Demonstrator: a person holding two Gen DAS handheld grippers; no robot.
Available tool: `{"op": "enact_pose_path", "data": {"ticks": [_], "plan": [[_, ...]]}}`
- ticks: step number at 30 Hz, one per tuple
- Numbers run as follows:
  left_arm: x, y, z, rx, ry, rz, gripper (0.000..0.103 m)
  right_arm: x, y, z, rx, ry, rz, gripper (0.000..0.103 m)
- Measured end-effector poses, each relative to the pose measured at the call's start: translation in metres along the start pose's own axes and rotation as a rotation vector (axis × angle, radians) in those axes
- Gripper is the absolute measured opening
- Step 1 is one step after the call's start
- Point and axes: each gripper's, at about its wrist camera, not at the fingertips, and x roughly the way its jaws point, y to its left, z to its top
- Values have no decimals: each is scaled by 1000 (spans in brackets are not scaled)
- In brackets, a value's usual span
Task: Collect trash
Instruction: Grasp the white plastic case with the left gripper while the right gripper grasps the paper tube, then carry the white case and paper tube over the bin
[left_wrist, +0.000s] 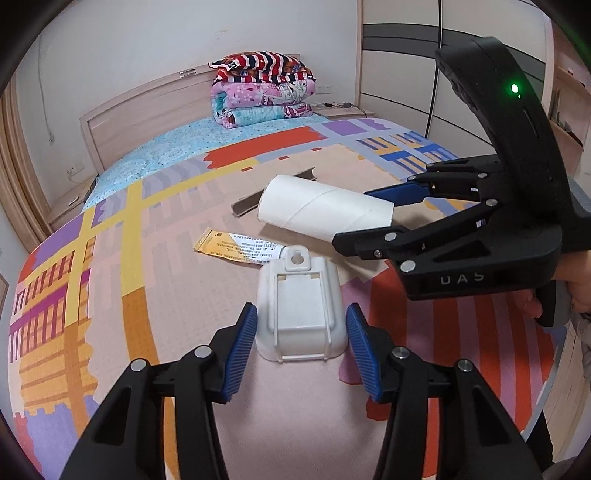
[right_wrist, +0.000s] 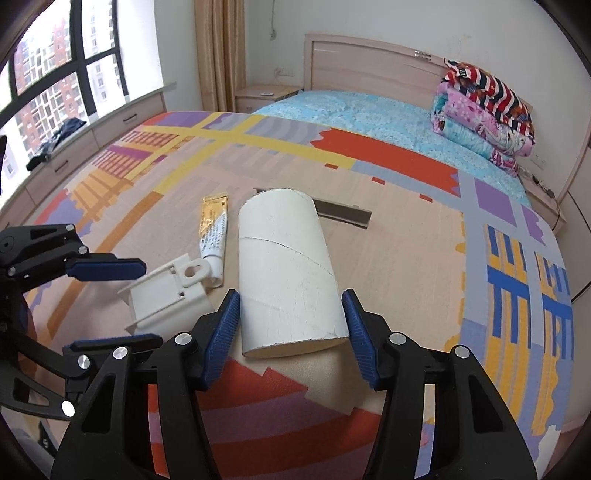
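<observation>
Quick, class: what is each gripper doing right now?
Left gripper: open, jaws either side of the white plastic holder.
Right gripper: open, jaws either side of the cardboard tube.

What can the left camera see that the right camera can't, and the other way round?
Only the left view shows the wardrobe doors and the hand holding the right gripper. Only the right view shows the window, the curtain and dark clothes on the sill. Both show the cardboard tube, white plastic holder, squeezed tube, cardboard strip, folded quilts and patterned bedspread. Both grippers are open.
</observation>
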Motion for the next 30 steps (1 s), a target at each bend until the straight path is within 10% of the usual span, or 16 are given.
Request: {"op": "enact_pose_path", "data": {"ticks": [7,13,15,17,18,30], "plan": [[-15,-2,2,-2,-17,-12,6,-16,8,-4,-15,-22,-12,55],[-24,0,0,-40,-27,-2,7,-28,10,-13,-7,-33,-12,55],[-25,4,0,-75,-18,-8,16,-31,9,-16,-3,-35,-20,55],[-28,9,0,-121,-29,-9,76,-35,7,-19,11,-39,-20,55],[-31,10,-1,-133,-47,-3,82,-36,5,-21,18,-40,-21,55],[0,-4,2,-72,31,52,81,-44,-2,-28,60,-60,-17,55]]}}
